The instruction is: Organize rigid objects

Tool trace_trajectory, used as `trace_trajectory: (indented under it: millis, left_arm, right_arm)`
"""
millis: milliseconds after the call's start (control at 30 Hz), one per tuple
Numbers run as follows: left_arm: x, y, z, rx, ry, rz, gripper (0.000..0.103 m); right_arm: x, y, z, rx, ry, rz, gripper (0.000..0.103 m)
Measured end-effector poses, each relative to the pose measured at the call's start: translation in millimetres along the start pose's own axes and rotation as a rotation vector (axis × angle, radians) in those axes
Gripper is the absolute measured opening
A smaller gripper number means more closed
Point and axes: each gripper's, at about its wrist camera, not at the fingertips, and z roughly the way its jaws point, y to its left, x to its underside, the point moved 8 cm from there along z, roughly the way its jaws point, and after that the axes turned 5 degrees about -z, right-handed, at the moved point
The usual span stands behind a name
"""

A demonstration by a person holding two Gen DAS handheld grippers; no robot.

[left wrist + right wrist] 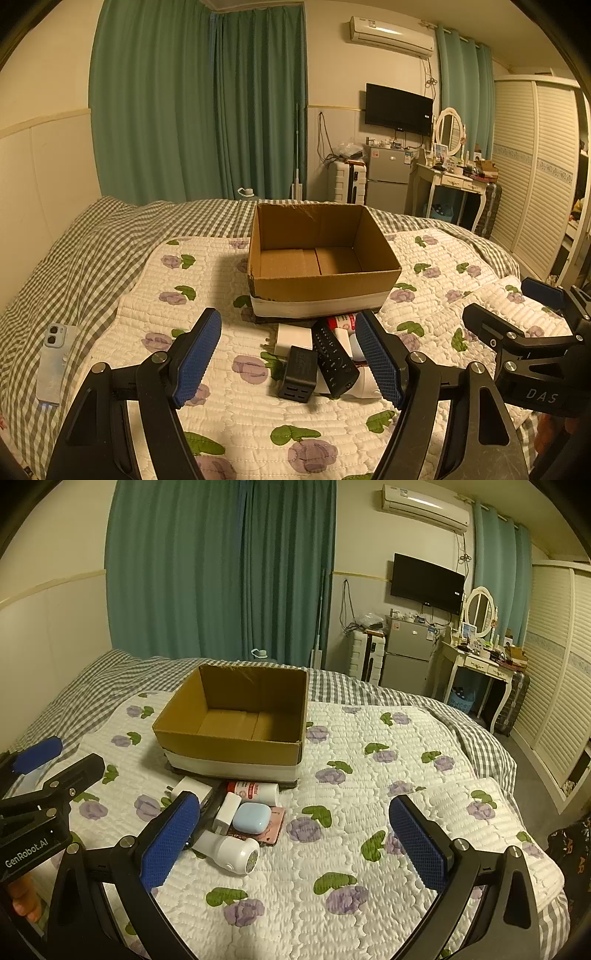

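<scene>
An open cardboard box [321, 275] [236, 734] stands empty on the floral quilt. In front of it lies a pile: a black charger [298, 373], a black remote [334, 360], a white adapter [294, 338] [192, 788], a red-and-white bottle [255, 792], a light-blue case [251, 818], a white lint shaver [232, 851]. My left gripper [291, 354] is open, just short of the pile. My right gripper [295, 840] is open and empty, right of the pile.
A phone [55, 363] lies on the checked sheet at the left. The quilt [369, 812] spreads to the right of the pile. Beyond the bed are curtains, a fridge [388, 177], a dressing table and a wardrobe.
</scene>
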Motion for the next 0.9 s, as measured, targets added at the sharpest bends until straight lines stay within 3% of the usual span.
trace_trajectory:
  millis: [300,567,767,900]
  left_arm:
    - [7,2,9,-0.007,0.03,0.004,0.078]
    - [40,13,43,-0.055,0.145,0.017,0.078]
    - [58,12,63,-0.051,0.205,0.037,0.078]
    - [78,6,84,-0.051,0.296,0.083,0.078]
  right_arm:
    - [1,0,2,-0.004,0.011,0.0,0.103]
    - [21,-3,30,-0.011,0.081,0.012,0.103]
    - [31,-4,49,-0.031,0.115,0.016,0.103]
    - [39,-3,60,-0.047,0.137,0.019,0.103]
